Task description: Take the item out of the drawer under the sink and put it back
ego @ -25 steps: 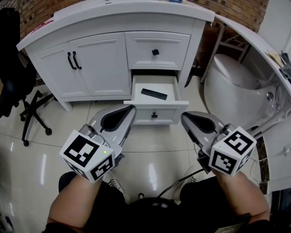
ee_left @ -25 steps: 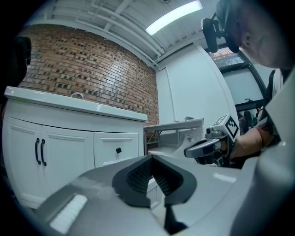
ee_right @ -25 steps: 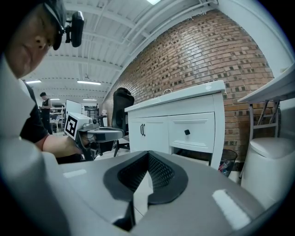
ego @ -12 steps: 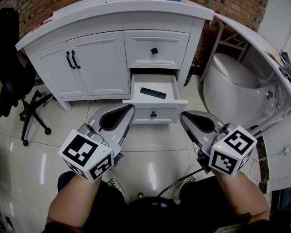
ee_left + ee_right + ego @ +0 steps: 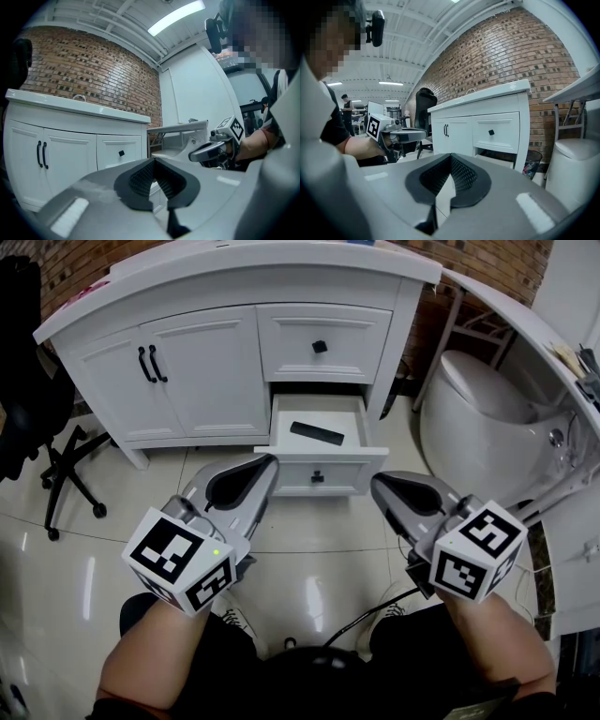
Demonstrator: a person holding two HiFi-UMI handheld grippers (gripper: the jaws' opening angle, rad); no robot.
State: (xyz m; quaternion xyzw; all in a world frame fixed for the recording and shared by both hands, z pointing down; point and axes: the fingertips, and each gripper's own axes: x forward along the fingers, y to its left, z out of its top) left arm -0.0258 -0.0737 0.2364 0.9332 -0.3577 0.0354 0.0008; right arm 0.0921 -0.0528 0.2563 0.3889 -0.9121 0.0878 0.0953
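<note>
The white vanity's lower drawer [image 5: 321, 471] stands pulled open below the sink, with a flat black item [image 5: 317, 433] lying inside it. My left gripper [image 5: 266, 465] is held low in front of the drawer's left corner, jaws shut and empty. My right gripper [image 5: 379, 486] hovers in front of the drawer's right corner, likewise shut with nothing held. In the left gripper view the left gripper [image 5: 153, 161] points at the vanity. The right gripper [image 5: 450, 157] in its own view also faces the cabinet, tips together.
The upper drawer [image 5: 322, 341] with a black knob is closed; double doors with black handles [image 5: 150, 364] sit to the left. A white toilet [image 5: 478, 418] stands at right, a black office chair [image 5: 47, 427] at left. Tiled floor [image 5: 309, 549] lies below.
</note>
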